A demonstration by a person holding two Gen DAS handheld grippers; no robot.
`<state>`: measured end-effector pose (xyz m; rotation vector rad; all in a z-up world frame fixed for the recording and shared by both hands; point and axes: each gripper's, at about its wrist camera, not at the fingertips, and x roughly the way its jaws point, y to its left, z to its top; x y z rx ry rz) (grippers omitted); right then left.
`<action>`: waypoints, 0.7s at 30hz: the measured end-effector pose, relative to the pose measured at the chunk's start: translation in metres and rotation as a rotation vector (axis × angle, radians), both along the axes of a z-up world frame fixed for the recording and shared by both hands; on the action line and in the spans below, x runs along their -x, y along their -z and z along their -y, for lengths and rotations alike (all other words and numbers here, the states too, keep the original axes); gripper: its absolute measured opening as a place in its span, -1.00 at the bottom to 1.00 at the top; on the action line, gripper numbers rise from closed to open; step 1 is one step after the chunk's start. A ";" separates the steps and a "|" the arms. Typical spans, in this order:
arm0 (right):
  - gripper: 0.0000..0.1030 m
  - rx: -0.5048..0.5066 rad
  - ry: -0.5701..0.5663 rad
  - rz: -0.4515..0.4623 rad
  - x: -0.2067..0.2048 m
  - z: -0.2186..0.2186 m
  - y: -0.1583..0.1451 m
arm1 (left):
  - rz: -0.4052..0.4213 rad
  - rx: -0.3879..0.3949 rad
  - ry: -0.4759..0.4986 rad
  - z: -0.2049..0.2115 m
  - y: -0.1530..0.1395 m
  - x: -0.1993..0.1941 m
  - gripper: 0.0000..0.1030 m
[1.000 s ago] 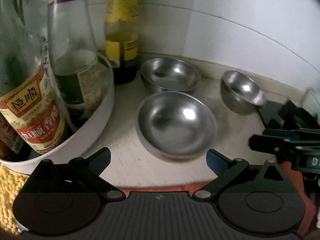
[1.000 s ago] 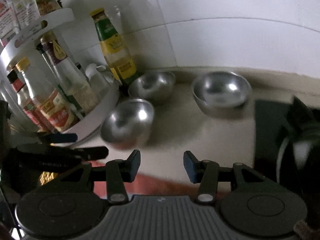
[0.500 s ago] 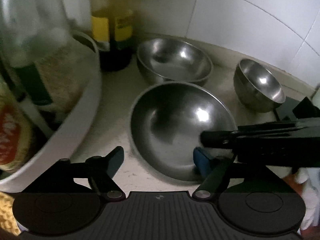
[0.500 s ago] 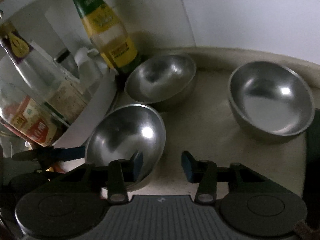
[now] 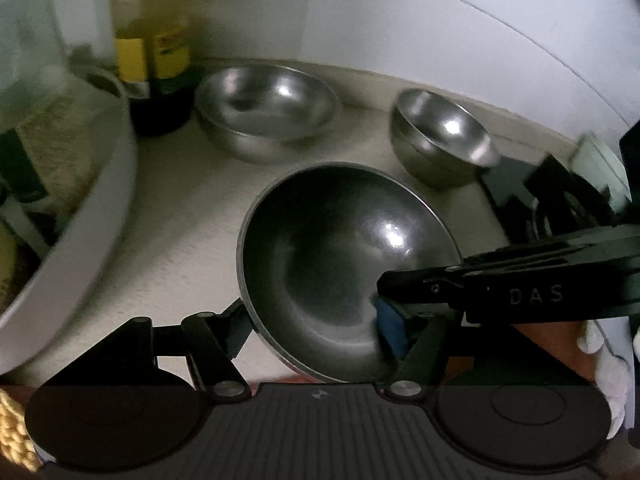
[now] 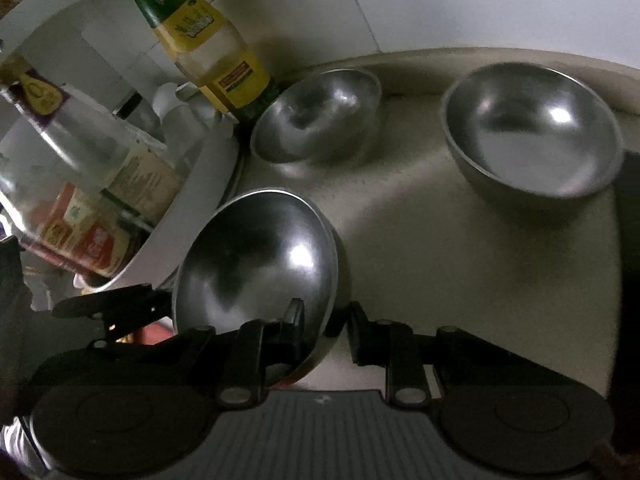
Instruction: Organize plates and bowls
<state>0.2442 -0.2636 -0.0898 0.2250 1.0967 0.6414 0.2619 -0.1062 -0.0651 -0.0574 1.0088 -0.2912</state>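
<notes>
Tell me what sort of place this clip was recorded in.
Most likely a home kitchen counter corner: steel bowls sit on a pale countertop against a white tiled wall, beside a white rack holding condiment bottles, with an oil bottle standing next to it.

Home kitchen: tiled wall (image 6: pixel 460 4), condiment bottles (image 6: pixel 208 40), steel bowls (image 6: pixel 532 128) on counter (image 6: pixel 440 260).

The left gripper (image 5: pixel 316 326) straddles the near steel bowl (image 5: pixel 344 264); 2 more bowls (image 5: pixel 266 110) sit behind on the table (image 5: pixel 180 220).
</notes>
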 end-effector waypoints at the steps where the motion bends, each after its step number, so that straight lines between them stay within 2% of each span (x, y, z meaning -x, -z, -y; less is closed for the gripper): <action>1: -0.59 0.005 0.002 0.001 0.003 0.003 0.000 | -0.010 -0.003 0.005 0.003 0.003 0.000 0.44; 6: -0.55 0.025 0.042 -0.037 0.011 0.019 0.007 | 0.015 -0.015 0.006 0.002 -0.005 0.005 0.58; 15: -0.50 0.009 0.097 0.038 0.021 0.056 -0.024 | 0.081 -0.038 -0.018 -0.009 -0.030 0.008 0.65; 21: -0.42 0.027 0.144 0.074 0.011 0.072 -0.038 | 0.106 -0.068 -0.048 -0.011 -0.040 -0.006 0.79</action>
